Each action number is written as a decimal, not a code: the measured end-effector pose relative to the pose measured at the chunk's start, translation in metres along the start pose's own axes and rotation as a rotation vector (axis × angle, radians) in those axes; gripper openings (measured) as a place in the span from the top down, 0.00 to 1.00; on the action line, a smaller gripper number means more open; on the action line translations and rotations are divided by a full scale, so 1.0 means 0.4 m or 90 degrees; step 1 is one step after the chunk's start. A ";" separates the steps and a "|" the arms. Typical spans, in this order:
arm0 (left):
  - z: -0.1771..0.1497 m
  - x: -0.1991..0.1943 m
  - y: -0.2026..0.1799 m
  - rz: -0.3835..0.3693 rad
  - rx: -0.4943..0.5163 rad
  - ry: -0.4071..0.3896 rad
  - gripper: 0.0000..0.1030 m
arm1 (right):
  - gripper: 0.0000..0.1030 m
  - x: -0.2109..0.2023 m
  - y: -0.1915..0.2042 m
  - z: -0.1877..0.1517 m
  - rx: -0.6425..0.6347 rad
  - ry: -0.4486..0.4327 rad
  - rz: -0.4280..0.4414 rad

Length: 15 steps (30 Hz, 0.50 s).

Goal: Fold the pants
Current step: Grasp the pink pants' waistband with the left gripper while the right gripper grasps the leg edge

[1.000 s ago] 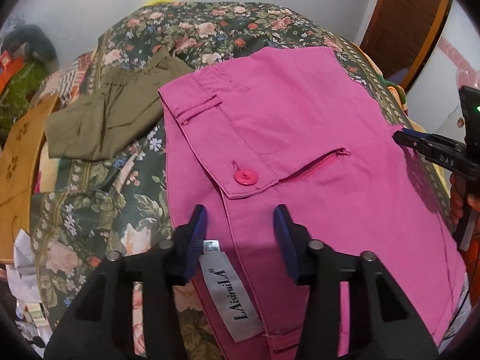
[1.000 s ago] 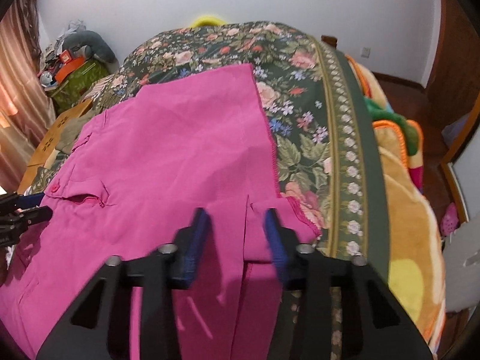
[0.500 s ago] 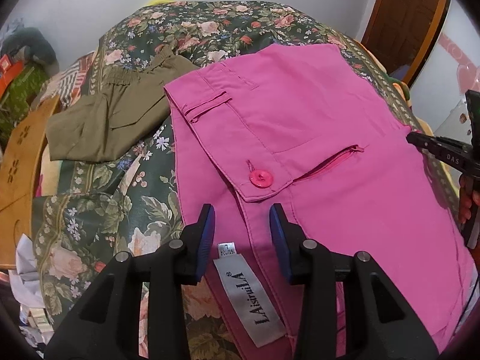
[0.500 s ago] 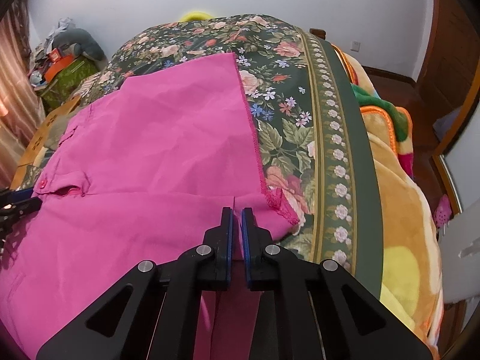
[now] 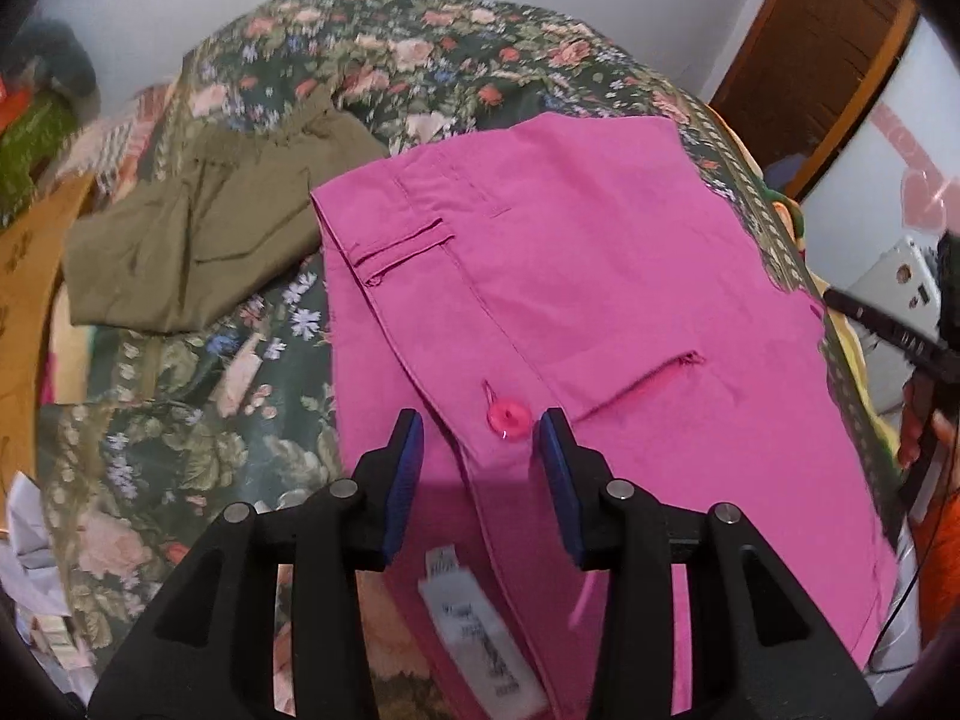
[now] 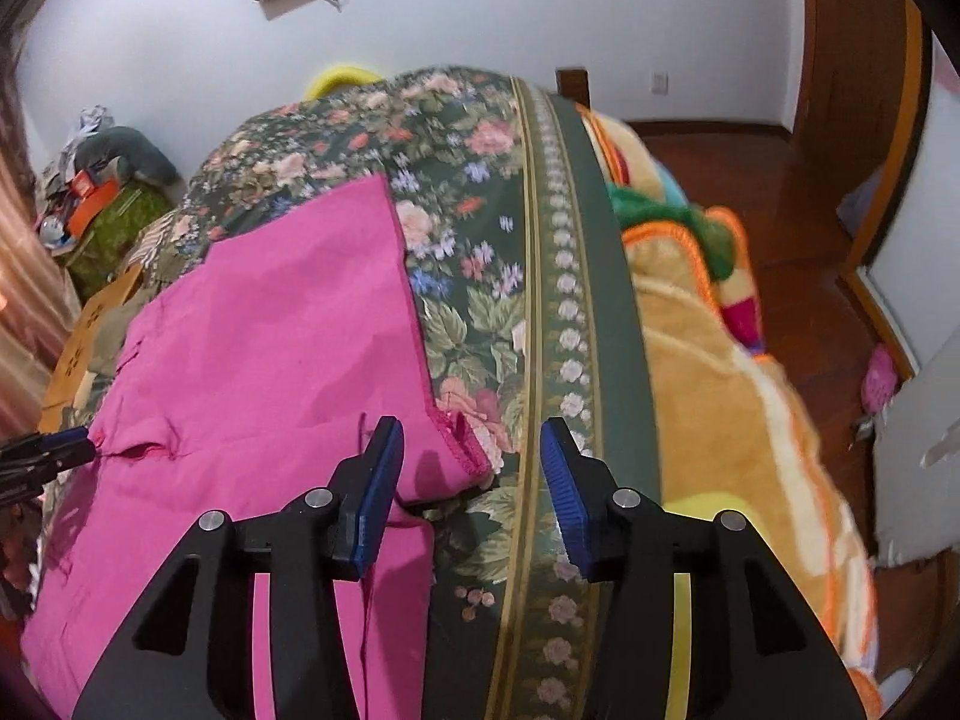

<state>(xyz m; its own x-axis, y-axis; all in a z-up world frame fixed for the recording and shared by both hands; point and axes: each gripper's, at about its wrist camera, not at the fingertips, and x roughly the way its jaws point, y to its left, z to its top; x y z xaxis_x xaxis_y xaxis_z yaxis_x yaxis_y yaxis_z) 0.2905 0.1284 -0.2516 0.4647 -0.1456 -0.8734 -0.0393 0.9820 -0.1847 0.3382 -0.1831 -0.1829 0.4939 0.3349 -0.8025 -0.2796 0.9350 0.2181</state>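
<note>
Pink pants [image 5: 570,276], olive garment [image 5: 192,240], dark-green floral bedspread [image 6: 480,192]

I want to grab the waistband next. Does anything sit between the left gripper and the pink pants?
Nothing visible does. The left gripper hangs open right over the pink pants at the button; the olive garment lies off to the side.

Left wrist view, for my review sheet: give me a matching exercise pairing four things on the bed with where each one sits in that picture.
Things:
1. Pink cotton pants
2. Olive-green folded garment
3. Round pink button
4. White sewn-in label

Places:
A. between the left gripper's fingers
B. left of the pants
C. bottom, near the camera
D. centre, on the floral bedspread

Pairs: 1-D, 2-B, 3-A, 4-C
</note>
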 end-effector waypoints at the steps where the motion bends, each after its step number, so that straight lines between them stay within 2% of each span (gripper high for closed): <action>1: 0.004 0.009 0.004 -0.008 -0.008 0.004 0.61 | 0.58 0.014 -0.002 -0.004 0.005 0.009 0.006; 4: 0.018 0.025 0.009 -0.022 -0.023 0.002 0.61 | 0.58 0.065 0.003 -0.018 0.012 0.039 0.025; 5: 0.024 0.027 0.007 -0.021 -0.022 0.000 0.64 | 0.58 0.075 0.006 -0.022 0.012 0.045 0.028; 7: 0.028 0.030 0.001 -0.004 -0.016 -0.005 0.78 | 0.69 0.083 0.014 -0.027 0.007 0.032 0.022; 8: 0.031 0.033 -0.003 0.014 -0.011 -0.008 0.87 | 0.82 0.084 0.017 -0.027 0.004 0.030 0.021; 9: 0.030 0.033 0.000 0.021 -0.008 -0.010 0.90 | 0.92 0.087 0.020 -0.026 0.001 0.031 0.019; 12: 0.033 0.041 0.002 0.040 -0.011 -0.013 0.91 | 0.94 0.089 0.026 -0.027 -0.022 0.030 0.010; 15: 0.030 0.044 -0.018 0.088 0.023 -0.032 0.92 | 0.96 0.081 0.037 -0.038 -0.053 0.026 -0.005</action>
<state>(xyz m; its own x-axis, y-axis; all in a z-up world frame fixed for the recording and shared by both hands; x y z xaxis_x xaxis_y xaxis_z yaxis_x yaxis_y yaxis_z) 0.3094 0.1204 -0.2604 0.5015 -0.0039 -0.8651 -0.0739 0.9961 -0.0473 0.3375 -0.1603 -0.2141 0.4626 0.3209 -0.8265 -0.3443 0.9240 0.1662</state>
